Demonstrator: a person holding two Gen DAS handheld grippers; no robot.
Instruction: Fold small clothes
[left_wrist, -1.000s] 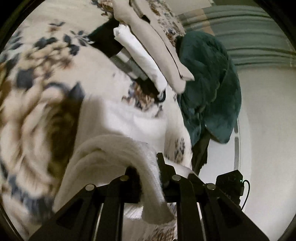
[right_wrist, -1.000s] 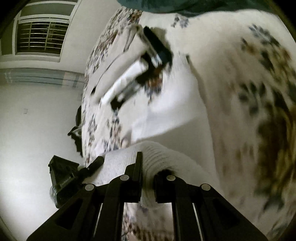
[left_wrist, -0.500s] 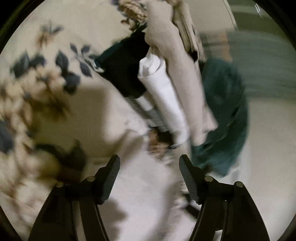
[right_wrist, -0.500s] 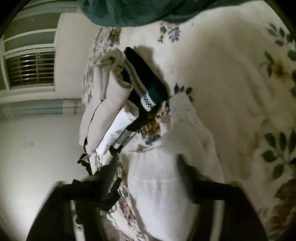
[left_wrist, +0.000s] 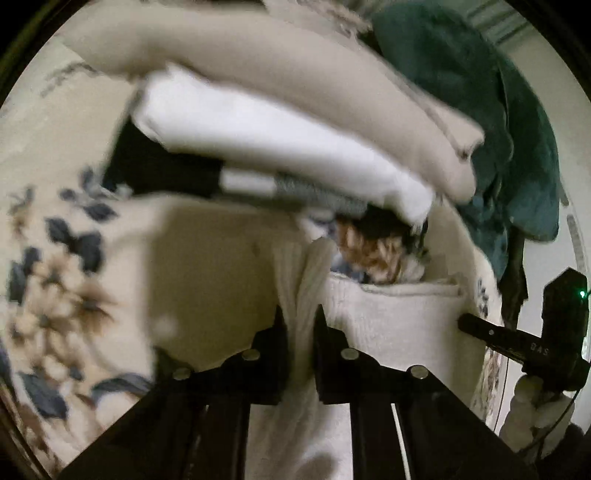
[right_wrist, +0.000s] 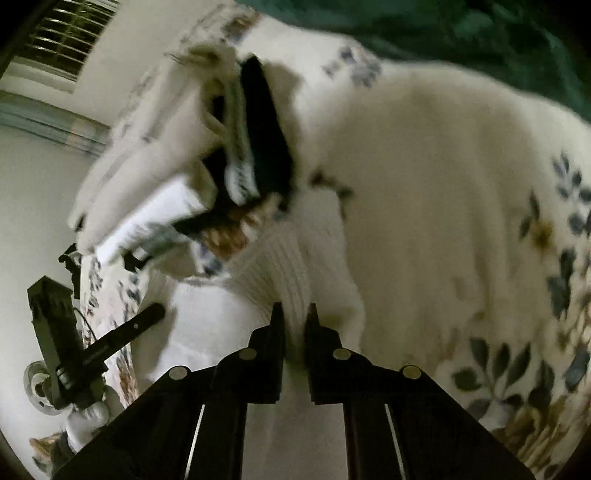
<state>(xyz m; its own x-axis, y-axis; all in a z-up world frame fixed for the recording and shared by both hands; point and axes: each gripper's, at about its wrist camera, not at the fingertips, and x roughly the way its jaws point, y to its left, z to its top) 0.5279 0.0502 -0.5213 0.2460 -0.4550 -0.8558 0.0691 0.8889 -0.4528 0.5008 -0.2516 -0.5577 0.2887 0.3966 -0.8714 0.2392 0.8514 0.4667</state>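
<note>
- Left wrist view: the left gripper is seen pinching a ribbed edge of the white knit garment, its two black fingers pressed close with the fabric between them.
- The garment is spread on the floral bedspread, near the bed's far-side edge where the pale wall begins.
- Just beyond the garment, a stack of folded clothes is seen: a beige piece on top, a white piece under it, a grey-striped and black piece lowest. The stack is blurred, so finer detail cannot be told.
- A dark teal blanket is draped at the bed's edge, behind the stack.
- At the right, the right gripper is seen from the side, beside the garment; from here its jaw state cannot be told.

- Right wrist view: the right gripper is seen pinching another ribbed fold of the white knit garment, its fingers nearly pressed together around the cloth.
- The stack of folded clothes lies just beyond the garment on the floral bedspread.
- The teal blanket is seen along the top of the view.
- The left gripper is visible at the left, near the bed's edge.
- A window with blinds is seen in the upper left corner.
</note>
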